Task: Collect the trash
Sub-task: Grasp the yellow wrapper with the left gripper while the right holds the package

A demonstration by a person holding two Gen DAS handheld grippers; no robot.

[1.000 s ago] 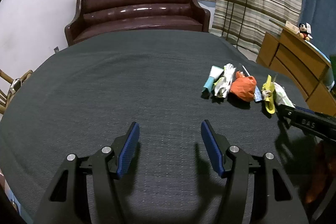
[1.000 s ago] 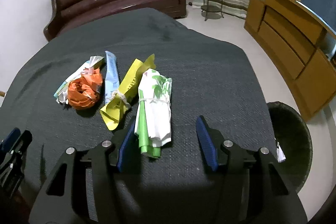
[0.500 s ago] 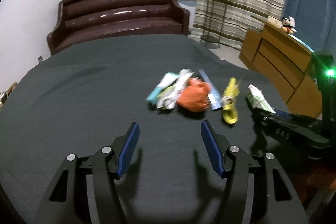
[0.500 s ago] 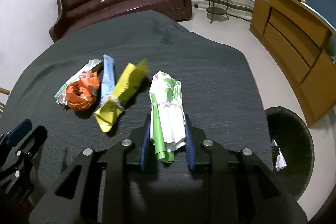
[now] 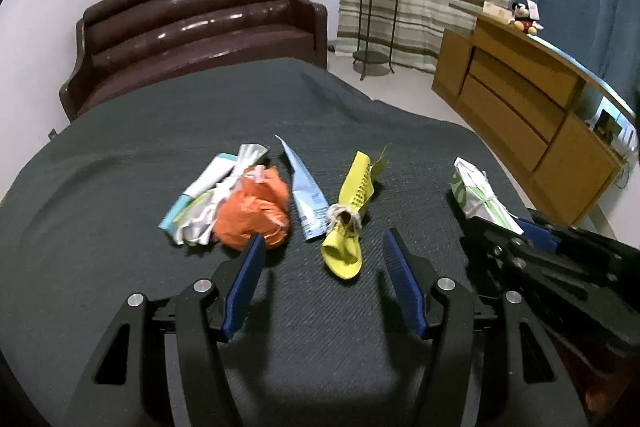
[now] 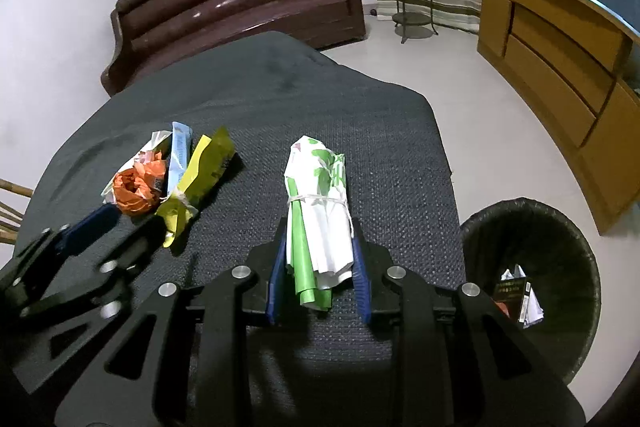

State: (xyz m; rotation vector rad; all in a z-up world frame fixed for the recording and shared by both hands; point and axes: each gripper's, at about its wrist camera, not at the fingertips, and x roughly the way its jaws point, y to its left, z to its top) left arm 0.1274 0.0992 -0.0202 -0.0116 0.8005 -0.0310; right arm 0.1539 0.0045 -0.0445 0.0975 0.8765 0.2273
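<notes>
The right gripper point(image 6: 319, 277), its jaws having just been closing, is now clamping the green-and-white bundle point(image 6: 320, 211), probably lifting it off the table point(image 6: 380, 131) toward the bin point(image 6: 532, 259), while the left gripper point(image 5: 322, 283), jaws apart and empty, is nearing the yellow wrapper point(image 5: 350, 215).

no readable text anywhere, print on the blue wrapper point(image 5: 307, 195) and the dark packet point(image 6: 513, 294) in the bin too blurred

The right tool point(image 6: 318, 267) is clamping the white-and-green bundle point(image 6: 320, 211) on the dark tabletop point(image 6: 380, 131), beside the black bin point(image 6: 532, 227).
</notes>
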